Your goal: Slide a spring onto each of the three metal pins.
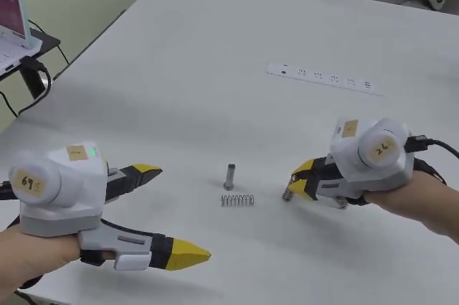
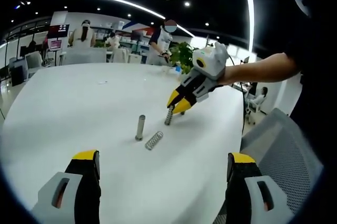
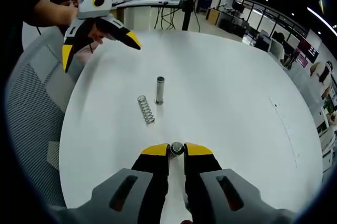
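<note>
The right hand-held gripper pinches a spring-covered silver metal pin on the white worktop. The left hand-held gripper gapes wide. Between them stand a bare upright steel pin and a loose coiled wire spring.

Spring just before upright pin — power strip behind (well apart).

Matt white table, shiny metal pin, wire spring (steel-grey)

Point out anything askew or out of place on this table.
One spring lies flat beside the upright pin, not on it. The right claw holds a sprung pin at a tilt.
</note>
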The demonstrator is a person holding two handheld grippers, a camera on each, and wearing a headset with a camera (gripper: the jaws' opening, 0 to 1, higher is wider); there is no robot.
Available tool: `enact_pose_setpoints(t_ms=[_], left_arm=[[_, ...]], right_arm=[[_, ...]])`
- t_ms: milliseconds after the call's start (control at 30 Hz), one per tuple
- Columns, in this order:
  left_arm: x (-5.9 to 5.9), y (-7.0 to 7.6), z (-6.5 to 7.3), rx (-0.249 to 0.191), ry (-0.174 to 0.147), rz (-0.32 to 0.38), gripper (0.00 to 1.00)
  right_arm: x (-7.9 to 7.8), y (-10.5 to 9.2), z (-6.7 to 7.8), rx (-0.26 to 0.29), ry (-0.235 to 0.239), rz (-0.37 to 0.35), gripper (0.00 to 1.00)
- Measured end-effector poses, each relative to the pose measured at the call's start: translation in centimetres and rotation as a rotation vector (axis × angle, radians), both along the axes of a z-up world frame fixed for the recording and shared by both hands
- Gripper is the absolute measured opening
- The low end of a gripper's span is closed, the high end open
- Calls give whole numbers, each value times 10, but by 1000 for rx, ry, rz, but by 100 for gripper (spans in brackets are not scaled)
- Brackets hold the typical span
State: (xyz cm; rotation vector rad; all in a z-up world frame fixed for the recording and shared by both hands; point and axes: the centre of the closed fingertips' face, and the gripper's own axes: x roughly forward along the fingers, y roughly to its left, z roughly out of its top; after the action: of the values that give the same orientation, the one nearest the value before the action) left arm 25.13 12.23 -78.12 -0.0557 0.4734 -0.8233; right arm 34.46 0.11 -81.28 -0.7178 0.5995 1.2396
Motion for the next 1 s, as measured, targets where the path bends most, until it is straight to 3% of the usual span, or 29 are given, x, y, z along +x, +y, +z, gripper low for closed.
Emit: enact_pose_setpoints(t_ms=[500,767,900,1000], left_arm=[[0,2,3,0,-8,4,98],[1,4,5,1,-14,7,98],[1,4,6,2,-15,6,98],[2,4,7,2,-16,6,98]], right_arm=[[0,3,1,19,16,-15,15],[1,5,11,65,13,-46,21],[-4,6,19,120,35,-68,25],[-5,2,22,124,28,-73,24]])
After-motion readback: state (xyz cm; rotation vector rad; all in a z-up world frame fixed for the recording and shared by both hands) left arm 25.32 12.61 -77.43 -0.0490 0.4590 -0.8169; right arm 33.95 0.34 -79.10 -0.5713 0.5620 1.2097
